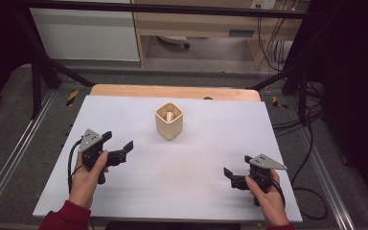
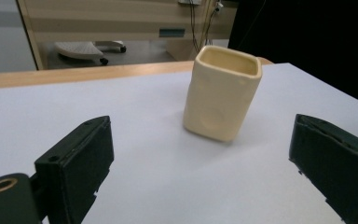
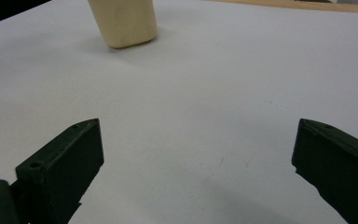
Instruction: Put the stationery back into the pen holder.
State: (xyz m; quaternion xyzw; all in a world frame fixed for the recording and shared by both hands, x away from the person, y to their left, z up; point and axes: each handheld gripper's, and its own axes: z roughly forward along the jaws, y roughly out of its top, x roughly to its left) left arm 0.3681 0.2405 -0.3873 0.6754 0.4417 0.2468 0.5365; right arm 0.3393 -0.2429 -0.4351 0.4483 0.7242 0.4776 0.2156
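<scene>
A cream square cup point(image 1: 169, 120) stands upright on the pale tabletop point(image 1: 182, 191), a little behind its middle, with a small white object point(image 1: 169, 115) inside it. My left gripper point(image 1: 120, 141) is held in a hand at the left, open and empty, pointing toward the cup and well short of it. In the left gripper view the cup point(image 2: 221, 100) stands ahead of the left gripper point(image 2: 200, 140), whose jaws are wide apart. My right gripper point(image 1: 236, 165) rests at the front right, open and empty. In the right gripper view the cup point(image 3: 123, 23) is far ahead of the right gripper point(image 3: 199, 140), to the left.
A wooden strip point(image 1: 172, 91) runs along the table's far edge. Black frame struts point(image 1: 43, 72) rise at both back corners. Cables point(image 1: 306, 124) lie on the floor to the right. A wheeled base point(image 2: 81, 49) sits on the floor beyond the table.
</scene>
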